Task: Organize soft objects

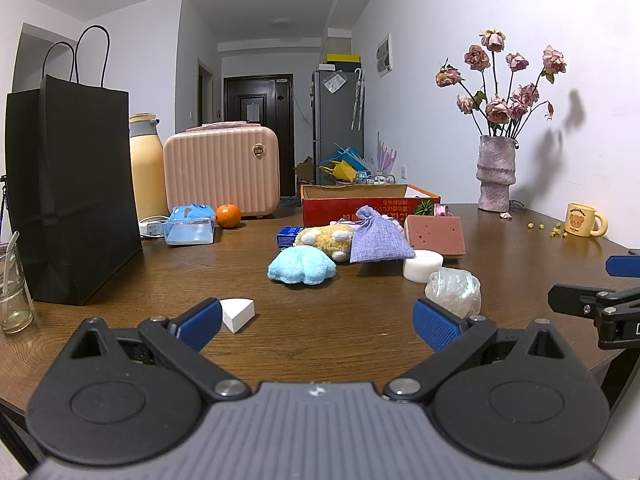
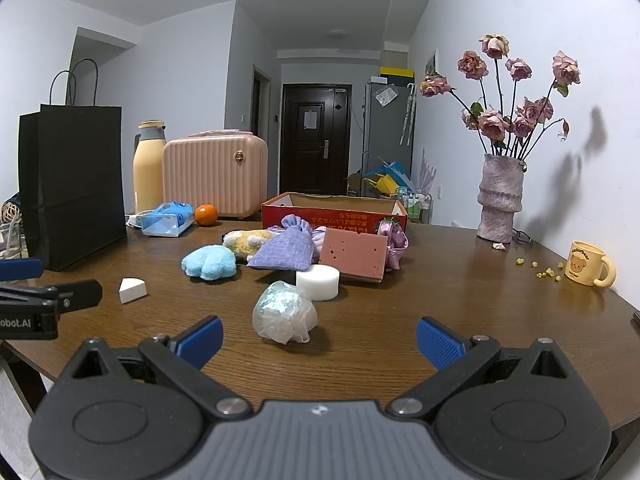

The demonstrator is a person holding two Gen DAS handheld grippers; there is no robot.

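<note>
From the left wrist camera, the left claw [image 1: 318, 326] hovered low over the wooden bench [image 1: 340, 332] with its blue pads spread wide and nothing between them; a white wedge sponge [image 1: 238, 314] lay just beside its left pad, and a crumpled clear plastic bundle [image 1: 454, 290] sat just beyond its right pad. Straight ahead of the claw lay a light-blue plush paw [image 1: 302, 266], with a yellow plush paw [image 1: 324, 238] touching it from behind and a lavender drawstring pouch [image 1: 378, 240] leaning across to the right. Further right a white round sponge [image 1: 422, 266] stood in front of a pink sponge block [image 1: 436, 236], and behind the pile stood an open red cardboard box [image 1: 360, 204]. A black paper bag [image 1: 72, 196] stood well off to the claw's left, and part of the other claw showed at the right edge. From the right wrist camera, the right claw [image 2: 320, 346] was likewise spread and empty above the bench, with the plastic bundle [image 2: 284, 312] lying just ahead between its pads, slightly left of centre. Beyond it stood the white round sponge [image 2: 318, 282], touching the pink block [image 2: 354, 254]; the pouch [image 2: 286, 250] and blue paw [image 2: 210, 262] lay ahead to the left, the wedge [image 2: 132, 290] further left, and the red box [image 2: 334, 210] behind them all
</note>
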